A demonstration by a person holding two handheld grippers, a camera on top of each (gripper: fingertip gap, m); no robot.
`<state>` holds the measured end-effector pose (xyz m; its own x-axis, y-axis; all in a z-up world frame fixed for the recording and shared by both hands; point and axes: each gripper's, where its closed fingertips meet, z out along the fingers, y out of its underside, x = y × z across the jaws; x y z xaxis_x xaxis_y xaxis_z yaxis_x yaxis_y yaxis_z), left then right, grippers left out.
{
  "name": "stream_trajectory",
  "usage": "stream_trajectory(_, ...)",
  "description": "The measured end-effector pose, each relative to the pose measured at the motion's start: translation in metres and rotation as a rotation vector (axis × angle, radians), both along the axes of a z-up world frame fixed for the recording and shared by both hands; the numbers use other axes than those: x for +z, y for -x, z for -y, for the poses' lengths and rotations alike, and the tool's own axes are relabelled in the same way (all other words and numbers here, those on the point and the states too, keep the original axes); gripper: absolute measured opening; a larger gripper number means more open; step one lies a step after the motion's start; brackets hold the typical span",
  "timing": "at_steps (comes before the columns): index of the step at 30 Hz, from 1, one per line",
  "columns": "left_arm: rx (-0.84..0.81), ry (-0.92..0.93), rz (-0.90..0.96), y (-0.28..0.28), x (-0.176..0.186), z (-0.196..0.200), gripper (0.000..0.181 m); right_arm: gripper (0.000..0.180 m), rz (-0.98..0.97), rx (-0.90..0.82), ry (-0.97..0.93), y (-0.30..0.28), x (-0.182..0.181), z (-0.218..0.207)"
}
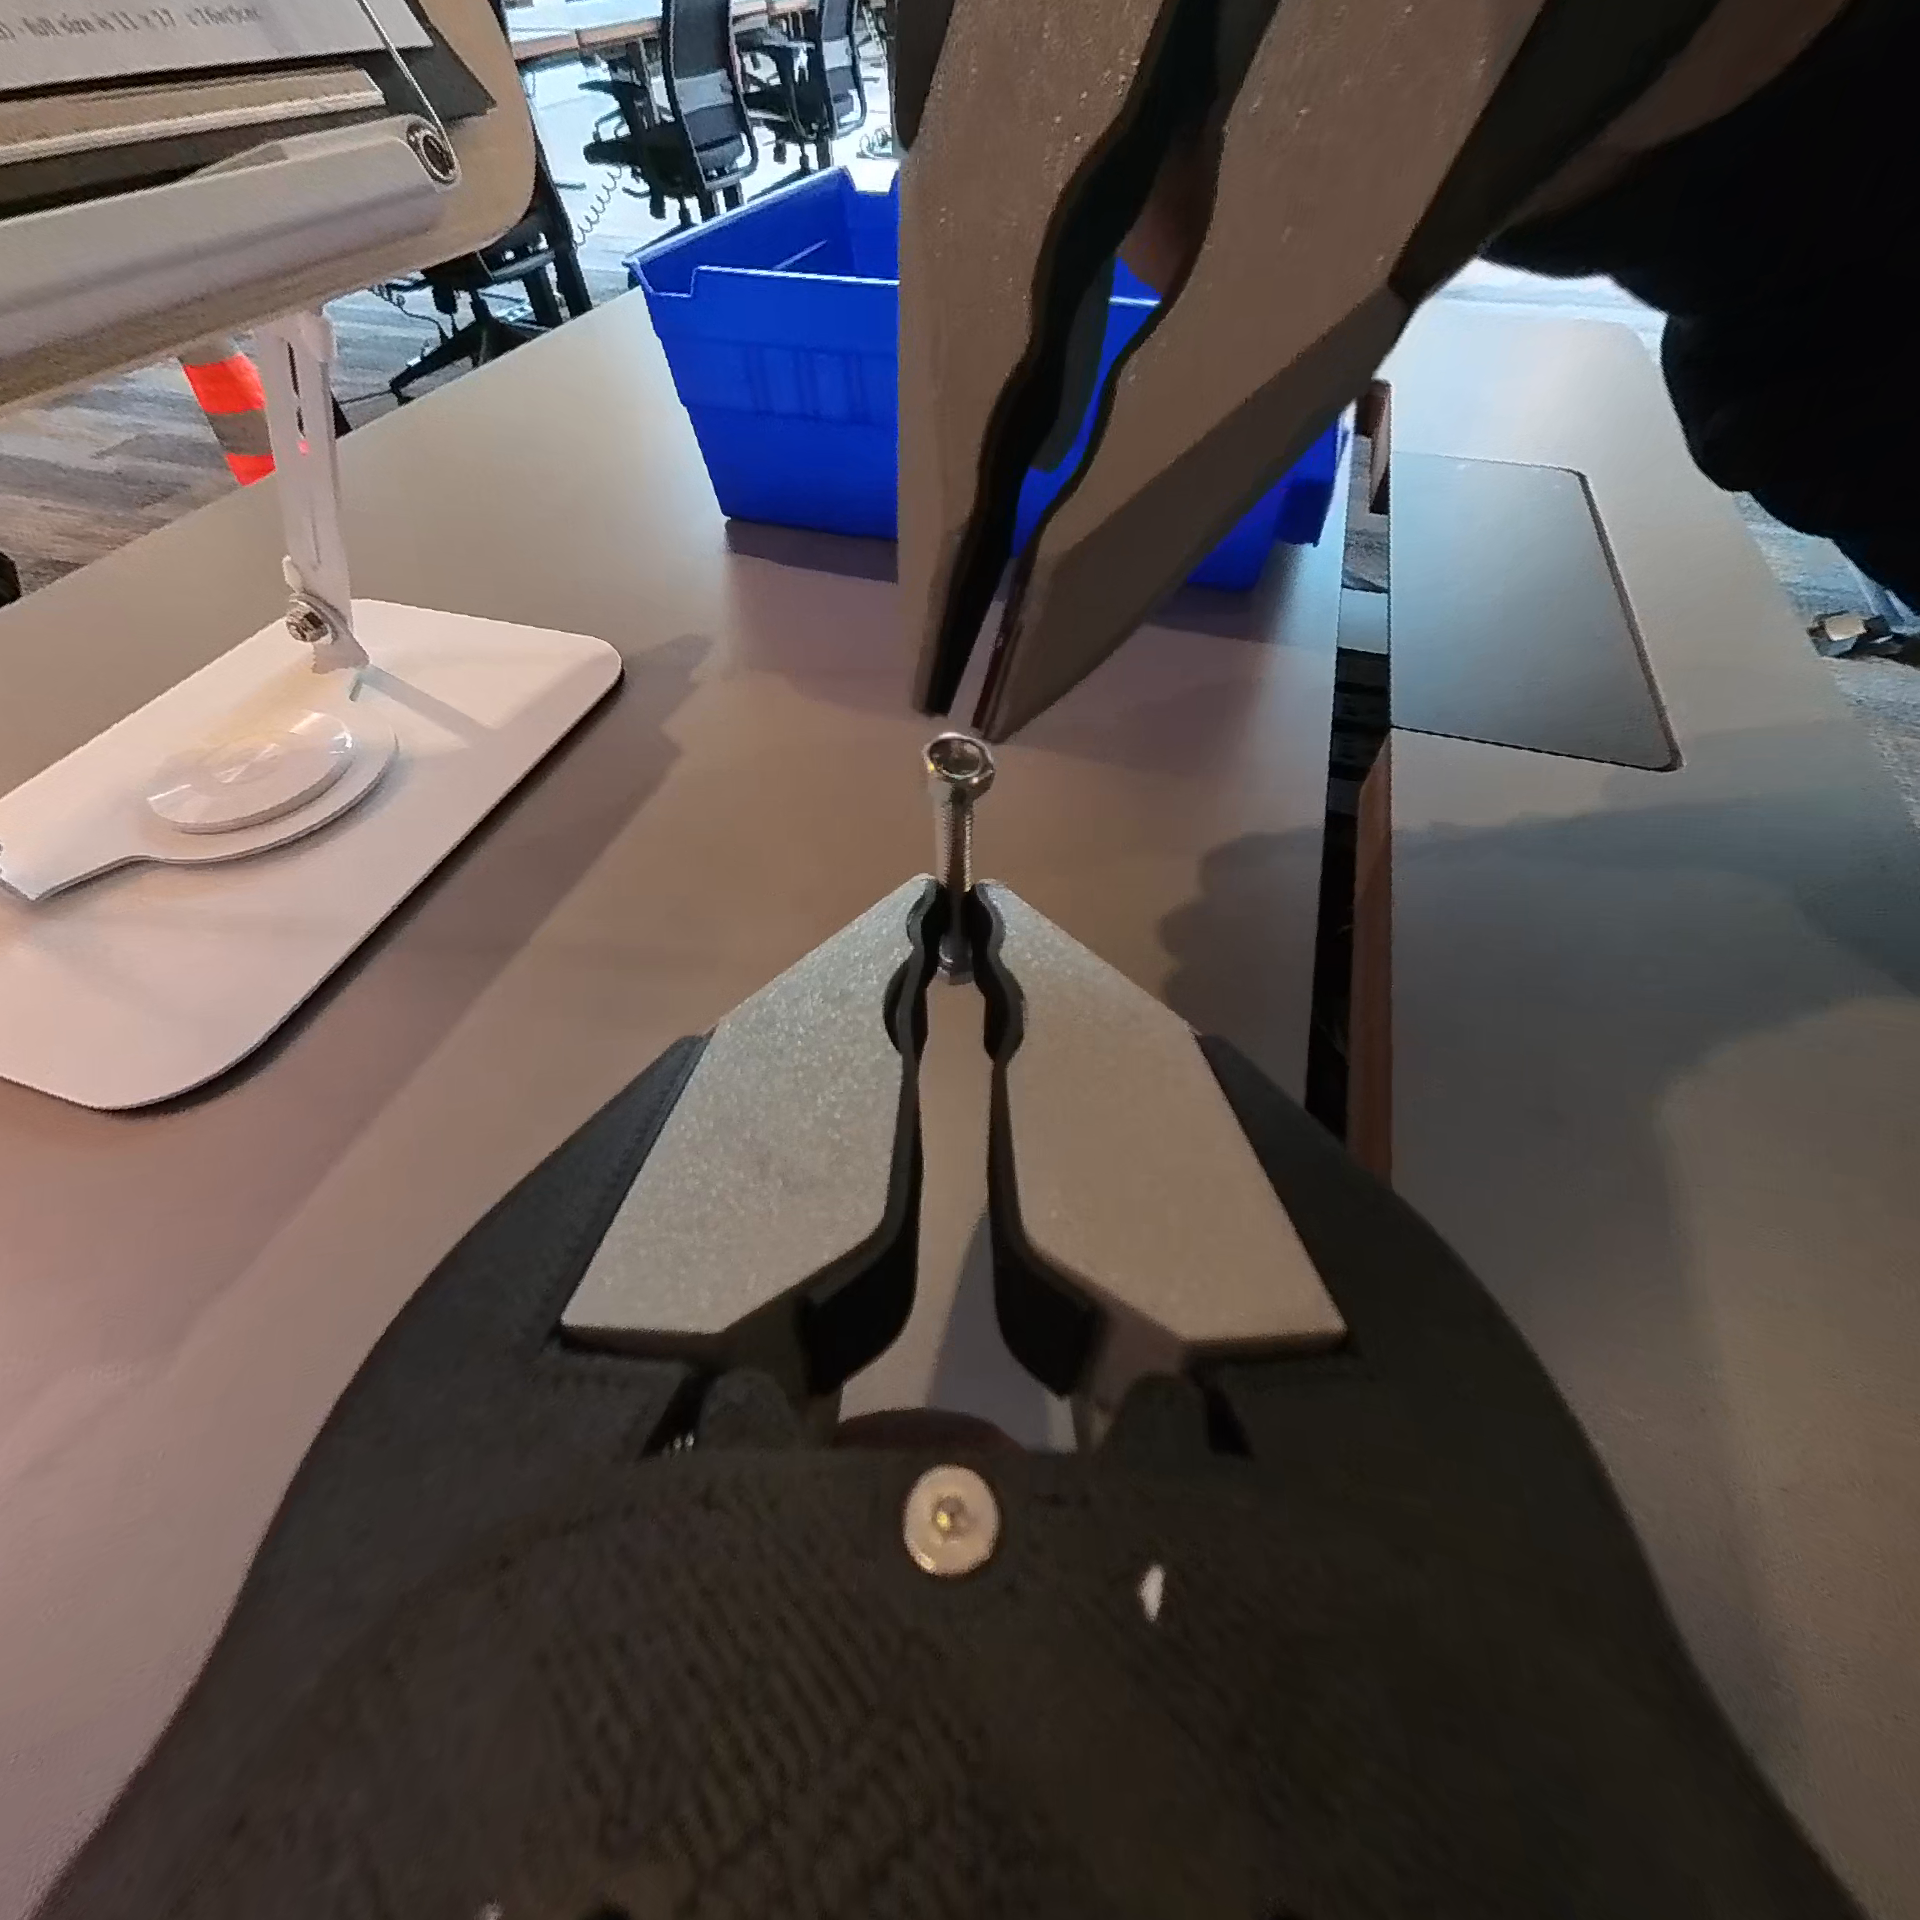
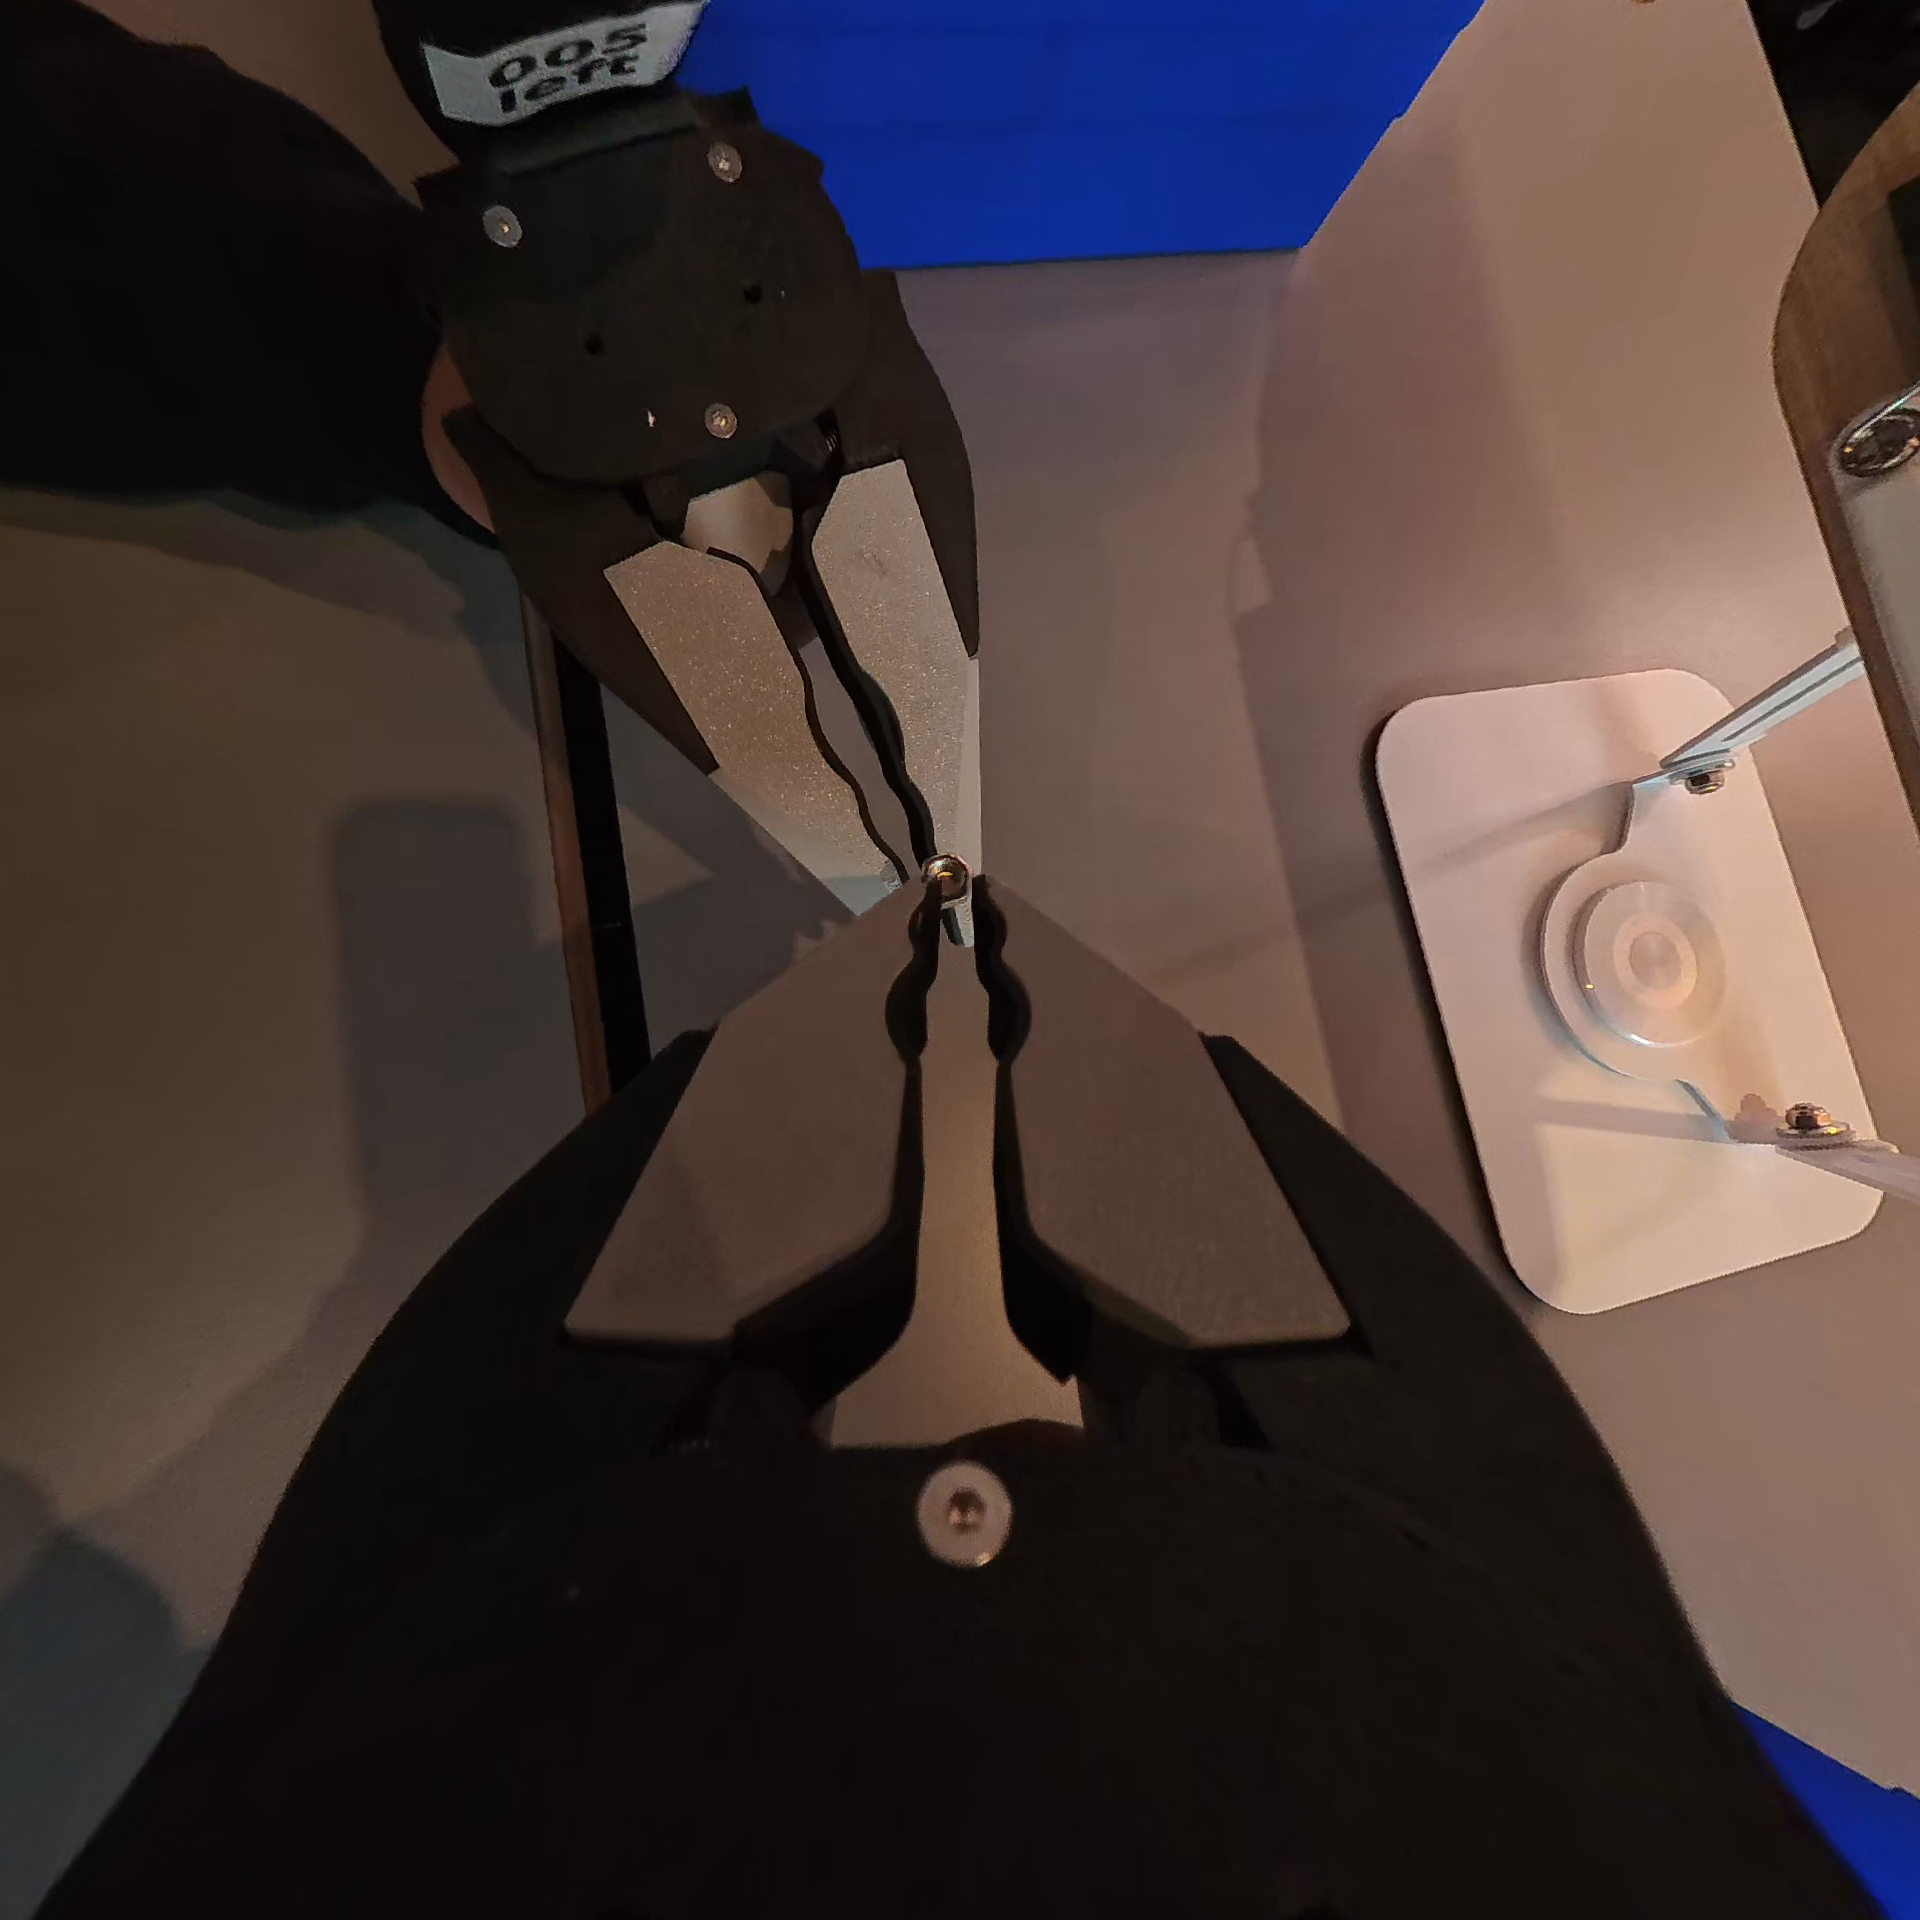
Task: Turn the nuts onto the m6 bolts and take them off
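The left gripper [image 1: 957, 904] is pinching a thin silver bolt [image 1: 958, 821] between its two tips. The bolt is sticking straight out past the tips, out over the brown table [image 1: 520, 1039], and at its far end sits a small shiny ring, which could be the bolt's head or a nut. I cannot tell which.

The right gripper [image 1: 971, 717] is coming in from the other side, pointing its tips at that end of the bolt. In the right wrist view its tips [image 2: 951, 904] are drawn in close around something small and silver. It looks like it is squeezing a little piece, maybe the nut [image 2: 956, 920], right at the bolt's end [image 2: 943, 869]. The piece is too small and dark for me to be sure, so I cannot say for certain what this claw is holding.

I think the job is at the joining part: the two pieces are meeting, and the turning is either just starting or just ending. I am not seeing any thread covered by a nut, so most of the twisting on, and all the twisting off, looks left to do.

A blue bin [image 1: 790, 353] is sitting farther back on the table, and a white stand [image 1: 312, 831] is off to one side.
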<state>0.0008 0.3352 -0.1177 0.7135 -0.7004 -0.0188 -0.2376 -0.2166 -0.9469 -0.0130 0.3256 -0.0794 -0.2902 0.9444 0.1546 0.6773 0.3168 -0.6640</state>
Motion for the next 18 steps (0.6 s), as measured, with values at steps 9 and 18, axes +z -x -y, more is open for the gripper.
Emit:
stream_trajectory(9, -0.018, -0.015, 0.047, 0.0, 0.004, 0.001, 0.002, 0.003, -0.065, 0.01, 0.029, 0.0, 0.013, 0.006)
stream_trajectory(18, -0.023, -0.024, 0.061, 0.001, 0.007, 0.002, 0.002, 0.012, -0.175, 0.001, 0.144, 0.008, 0.019, 0.009)
